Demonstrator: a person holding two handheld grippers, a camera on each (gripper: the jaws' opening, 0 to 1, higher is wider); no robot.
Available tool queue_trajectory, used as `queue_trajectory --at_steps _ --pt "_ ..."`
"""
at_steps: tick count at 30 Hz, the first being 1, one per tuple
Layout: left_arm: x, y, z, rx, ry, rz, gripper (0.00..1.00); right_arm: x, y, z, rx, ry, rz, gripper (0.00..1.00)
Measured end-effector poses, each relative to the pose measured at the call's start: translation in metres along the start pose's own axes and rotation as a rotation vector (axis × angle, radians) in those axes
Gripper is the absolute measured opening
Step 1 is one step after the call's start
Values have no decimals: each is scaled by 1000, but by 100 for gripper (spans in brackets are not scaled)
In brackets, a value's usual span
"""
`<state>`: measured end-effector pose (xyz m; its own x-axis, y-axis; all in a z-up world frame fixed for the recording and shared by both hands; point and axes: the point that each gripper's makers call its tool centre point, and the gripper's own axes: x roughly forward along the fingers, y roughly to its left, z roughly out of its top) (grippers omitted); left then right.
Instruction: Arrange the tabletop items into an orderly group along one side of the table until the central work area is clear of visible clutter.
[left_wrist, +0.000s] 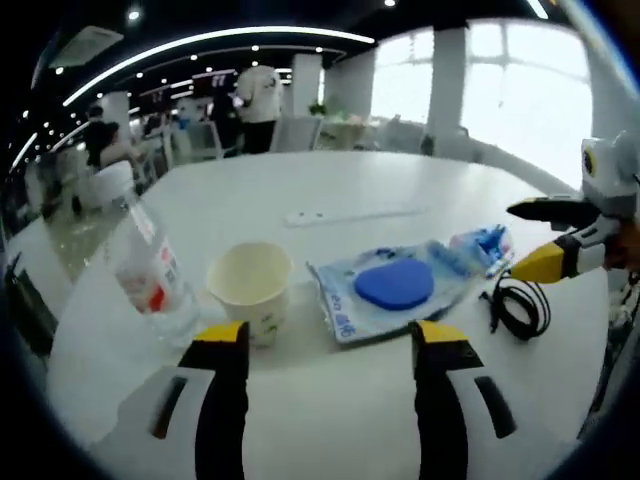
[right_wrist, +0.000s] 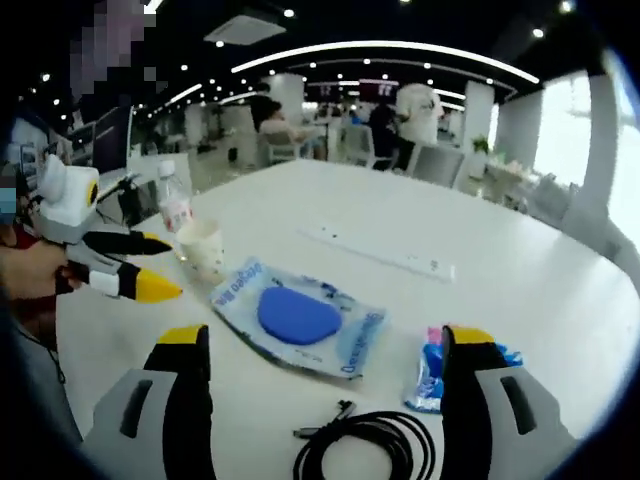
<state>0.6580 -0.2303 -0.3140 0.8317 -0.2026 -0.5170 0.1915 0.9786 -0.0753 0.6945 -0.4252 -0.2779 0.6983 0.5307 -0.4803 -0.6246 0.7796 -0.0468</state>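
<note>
1. left gripper (left_wrist: 329, 345) has its jaws spread wide with nothing between them, over bare white table (left_wrist: 330, 430).
2. just ahead of its left jaw stands a paper cup (left_wrist: 251, 290), upright; further left, a clear bottle (left_wrist: 148, 262) with a red-marked label.
3. ahead of its right jaw lies a clear packet (left_wrist: 395, 290) holding a blue oval pad.
4. right gripper (right_wrist: 325, 345) is also spread and empty; a coiled black cable (right_wrist: 365, 447) lies between its jaws, close in.
5. a small blue wrapper (right_wrist: 430, 375) sits just by its right jaw.
6. a white power strip (right_wrist: 385, 257) lies well ahead of it.
</note>
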Motion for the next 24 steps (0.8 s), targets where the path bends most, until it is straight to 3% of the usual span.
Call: queue_trajectory --at_steps 4,9,14,18,24 --pt "-13 -7 7 45 -20 -39 83 -18 7 7 28 -23 6 99" --pt "-35 -10 13 44 -42 -79 98 -43 20 13 51 -50 26 99" --pt "-58 -11 19 55 -61 -97 99 -66 23 13 21 -63 10 99" --pt "-72 -3 17 33 -45 -80 99 -81 31 11 42 -73 21 99" --pt "-97 6 11 23 -57 -75 99 -99 39 -7 62 -54 22 99"
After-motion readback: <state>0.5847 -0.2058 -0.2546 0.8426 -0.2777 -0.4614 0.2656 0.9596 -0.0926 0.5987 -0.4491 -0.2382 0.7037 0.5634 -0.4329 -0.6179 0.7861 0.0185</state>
